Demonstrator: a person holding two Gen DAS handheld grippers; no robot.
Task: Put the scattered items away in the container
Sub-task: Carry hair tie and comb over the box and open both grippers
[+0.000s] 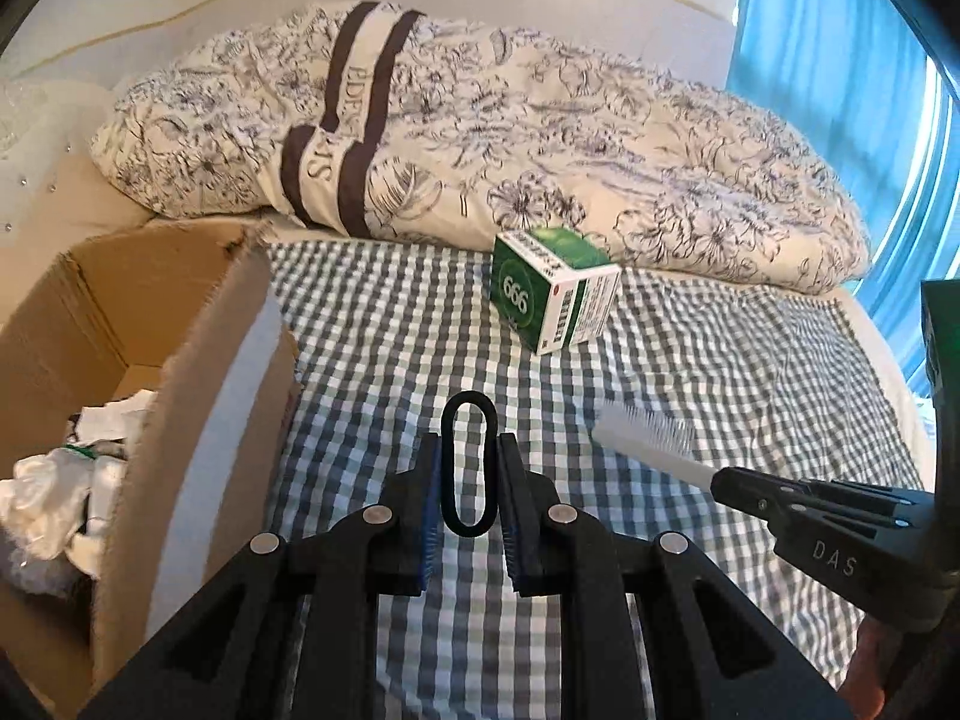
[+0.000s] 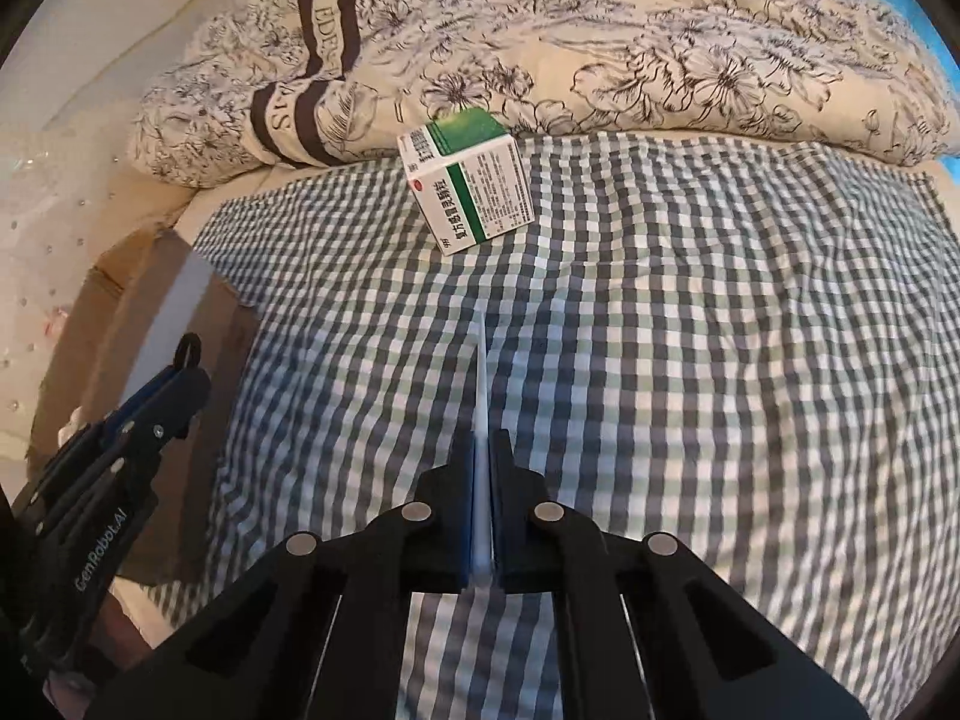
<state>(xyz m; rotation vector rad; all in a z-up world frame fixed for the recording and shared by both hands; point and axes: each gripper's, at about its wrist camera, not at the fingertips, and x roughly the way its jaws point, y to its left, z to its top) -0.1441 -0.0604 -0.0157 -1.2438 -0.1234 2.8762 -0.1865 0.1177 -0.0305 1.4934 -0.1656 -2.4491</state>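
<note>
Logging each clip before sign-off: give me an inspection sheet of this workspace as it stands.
Surface: checked cloth spread over a bed.
Job's things: cardboard box at left, open, with white crumpled items inside; green-white carton lying on the cloth; black hair tie; white comb.
Clutter: nothing seen beyond the carton.
Grippers: left hand-held gripper shut on the hair tie; right hand-held gripper shut on the comb, seen edge-on in its own view.
Cables: nothing seen.
Surroundings: floral duvet heaped behind, blue curtain at right.
</note>
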